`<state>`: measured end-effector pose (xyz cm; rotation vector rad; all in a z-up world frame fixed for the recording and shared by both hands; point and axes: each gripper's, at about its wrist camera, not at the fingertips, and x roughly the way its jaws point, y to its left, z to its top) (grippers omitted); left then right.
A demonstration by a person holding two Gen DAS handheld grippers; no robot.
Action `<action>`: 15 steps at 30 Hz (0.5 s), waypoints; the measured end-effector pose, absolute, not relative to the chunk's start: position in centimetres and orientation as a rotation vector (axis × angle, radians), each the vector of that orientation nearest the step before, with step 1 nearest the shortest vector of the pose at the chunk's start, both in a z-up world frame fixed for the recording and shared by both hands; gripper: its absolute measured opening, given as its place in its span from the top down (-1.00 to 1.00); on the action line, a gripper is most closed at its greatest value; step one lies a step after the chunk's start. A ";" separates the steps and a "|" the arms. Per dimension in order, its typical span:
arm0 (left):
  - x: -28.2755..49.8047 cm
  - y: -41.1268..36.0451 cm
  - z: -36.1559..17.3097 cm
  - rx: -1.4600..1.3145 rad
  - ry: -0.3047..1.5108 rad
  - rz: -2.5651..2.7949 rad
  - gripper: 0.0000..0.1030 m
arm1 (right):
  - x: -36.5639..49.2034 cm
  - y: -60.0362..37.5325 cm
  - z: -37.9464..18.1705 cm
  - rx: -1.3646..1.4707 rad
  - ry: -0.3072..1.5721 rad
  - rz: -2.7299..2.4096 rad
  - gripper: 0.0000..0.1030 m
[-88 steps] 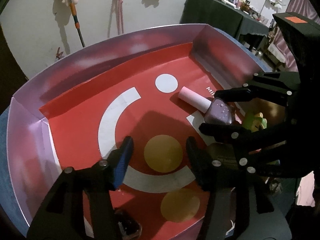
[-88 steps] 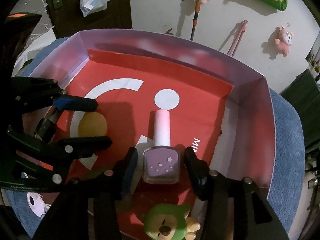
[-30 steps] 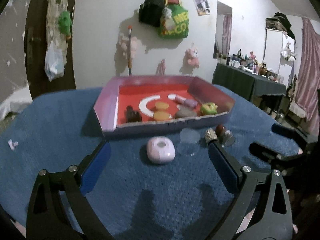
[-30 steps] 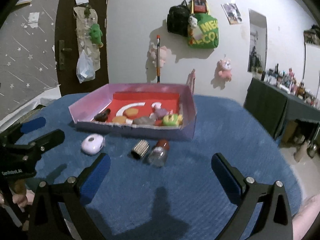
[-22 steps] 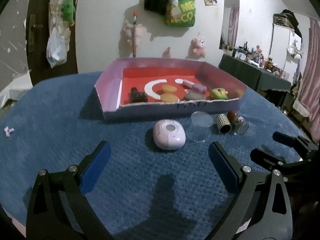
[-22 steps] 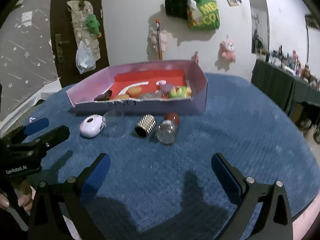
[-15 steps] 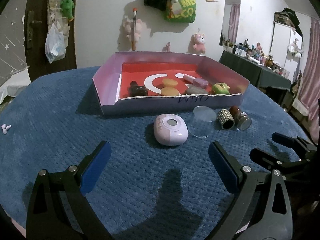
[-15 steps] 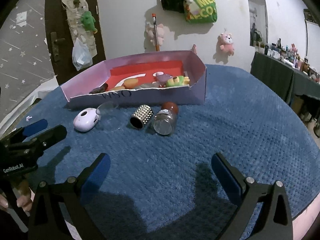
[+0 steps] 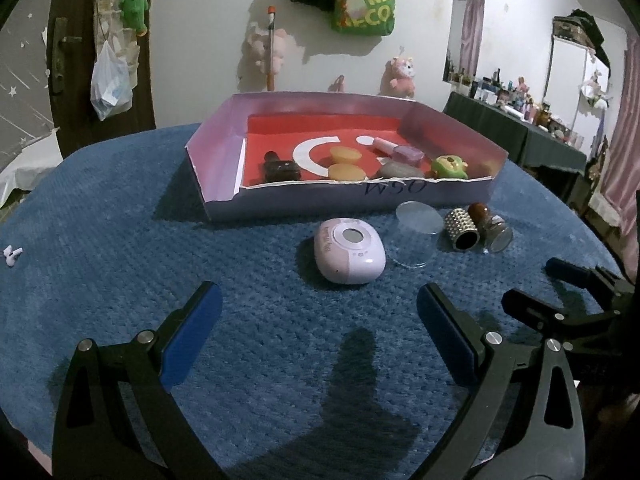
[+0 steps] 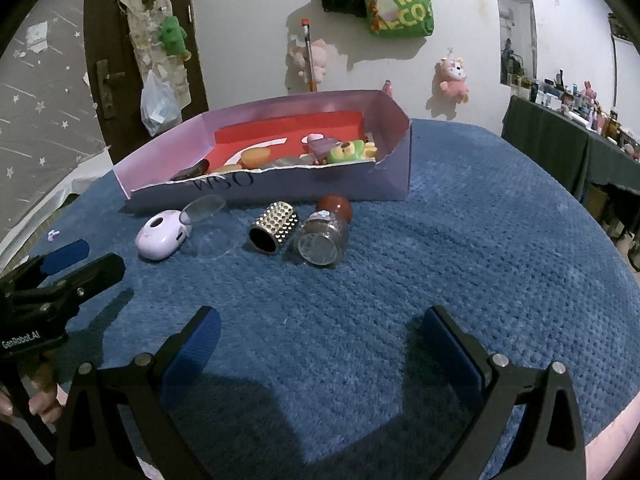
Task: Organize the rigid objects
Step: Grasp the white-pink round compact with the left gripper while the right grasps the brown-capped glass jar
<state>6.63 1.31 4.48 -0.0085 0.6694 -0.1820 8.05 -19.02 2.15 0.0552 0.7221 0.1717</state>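
A shallow purple box with a red floor stands on the blue cloth. Inside lie a purple nail polish bottle, a dark bottle, yellow discs and a green figure. In front of the box lie a pink oval device, a clear round lid, a studded silver cylinder and a red-capped glass jar. My left gripper is open and holds nothing. So is my right gripper.
The blue cloth covers a round table whose edge runs close below both grippers. A small white piece lies at the far left. A dark table with bottles stands at the back right. A hand holds the left gripper's handle.
Both grippers have drawn back out of the box, leaving the nail polish bottle inside. In the last second they have moved slightly forward and lower towards the loose objects, both jaws wide apart.
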 end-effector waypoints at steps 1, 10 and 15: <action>6.8 1.2 4.5 -0.007 0.674 -0.181 -0.93 | 8.2 -19.0 2.1 0.049 0.724 0.171 -1.00; 7.9 0.6 4.7 0.031 0.729 -0.180 -0.93 | 9.7 -19.9 2.3 0.074 0.755 0.191 -1.00; 9.0 0.5 4.5 0.025 0.781 -0.192 -0.93 | 10.5 -20.1 2.5 0.067 0.778 0.196 -1.00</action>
